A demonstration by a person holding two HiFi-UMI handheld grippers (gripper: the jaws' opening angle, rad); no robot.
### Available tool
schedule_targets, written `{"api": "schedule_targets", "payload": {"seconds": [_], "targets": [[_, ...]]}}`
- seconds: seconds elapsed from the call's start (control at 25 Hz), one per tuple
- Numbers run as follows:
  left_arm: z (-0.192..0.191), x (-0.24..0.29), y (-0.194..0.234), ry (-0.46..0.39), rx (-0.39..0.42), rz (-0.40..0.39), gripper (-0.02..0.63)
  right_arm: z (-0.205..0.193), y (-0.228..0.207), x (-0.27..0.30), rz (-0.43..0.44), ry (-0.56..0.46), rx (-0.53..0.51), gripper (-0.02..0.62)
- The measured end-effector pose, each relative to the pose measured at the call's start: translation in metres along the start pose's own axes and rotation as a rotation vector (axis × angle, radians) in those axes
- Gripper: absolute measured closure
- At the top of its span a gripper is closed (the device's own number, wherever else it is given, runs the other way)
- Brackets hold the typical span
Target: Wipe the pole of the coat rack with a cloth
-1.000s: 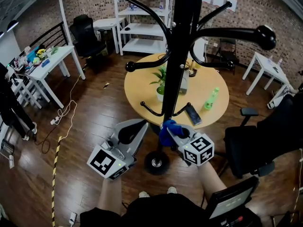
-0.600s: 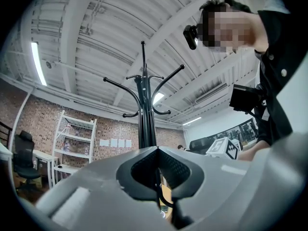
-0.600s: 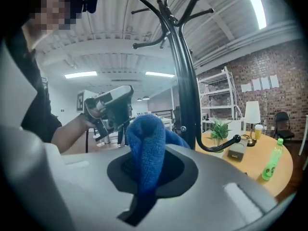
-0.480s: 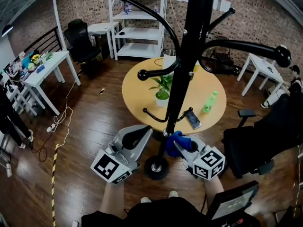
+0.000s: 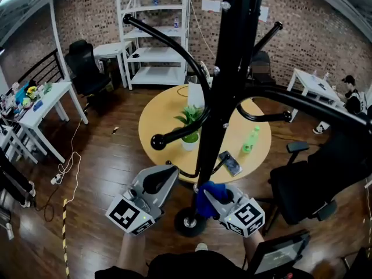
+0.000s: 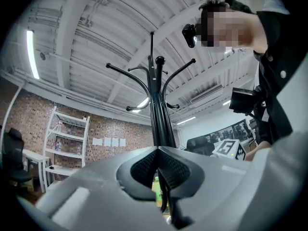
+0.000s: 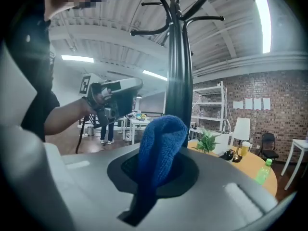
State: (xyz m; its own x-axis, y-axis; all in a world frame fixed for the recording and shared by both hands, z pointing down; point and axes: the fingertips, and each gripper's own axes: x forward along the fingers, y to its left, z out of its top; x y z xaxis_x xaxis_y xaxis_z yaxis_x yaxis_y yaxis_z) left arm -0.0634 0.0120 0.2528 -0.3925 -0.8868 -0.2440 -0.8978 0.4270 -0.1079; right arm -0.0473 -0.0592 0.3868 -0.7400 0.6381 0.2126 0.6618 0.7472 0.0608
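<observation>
A white desk [image 5: 36, 104] stands far left. The left gripper [image 5: 165, 173], jaws pressed together on nothing, hovers just left of the coat rack pole [image 5: 224, 97], with the round table [image 5: 163, 112] behind. The right gripper [image 5: 211, 195], clenched on the blue cloth [image 5: 203, 205], holds it right at the pole's lower stretch. A black chair [image 5: 305, 182] crowds its right.

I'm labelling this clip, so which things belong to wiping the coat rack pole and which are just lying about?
In the job: coat rack pole, blue cloth, right gripper clamped on the cloth.
Lying about: green bottle, potted plant, phone, round table, white shelf unit.
</observation>
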Motion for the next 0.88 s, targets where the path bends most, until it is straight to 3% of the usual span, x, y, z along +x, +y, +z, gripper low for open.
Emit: {"api": "schedule_targets", "payload": {"seconds": [0.12, 0.24, 0.48, 0.64, 0.88], "targets": [[0.003, 0.012, 0.013, -0.011, 0.020, -0.037, 0.612, 0.024, -0.002, -0.004, 0.002, -0.086, 0.018, 0.573], [0.006, 0.022, 0.022, -0.039, 0.020, -0.156, 0.612, 0.056, -0.008, -0.008, -0.054, -0.185, 0.046, 0.574], [0.005, 0.011, 0.058, -0.063, -0.015, -0.428, 0.612, 0.104, -0.010, 0.003, -0.356, -0.300, 0.034, 0.574], [0.011, 0.000, 0.064, -0.074, -0.030, -0.547, 0.612, 0.126, 0.005, 0.012, -0.516, -0.268, -0.047, 0.574], [0.013, 0.002, 0.051, -0.074, -0.071, -0.622, 0.612, 0.145, 0.011, 0.011, -0.618, -0.272, -0.124, 0.573]]}}
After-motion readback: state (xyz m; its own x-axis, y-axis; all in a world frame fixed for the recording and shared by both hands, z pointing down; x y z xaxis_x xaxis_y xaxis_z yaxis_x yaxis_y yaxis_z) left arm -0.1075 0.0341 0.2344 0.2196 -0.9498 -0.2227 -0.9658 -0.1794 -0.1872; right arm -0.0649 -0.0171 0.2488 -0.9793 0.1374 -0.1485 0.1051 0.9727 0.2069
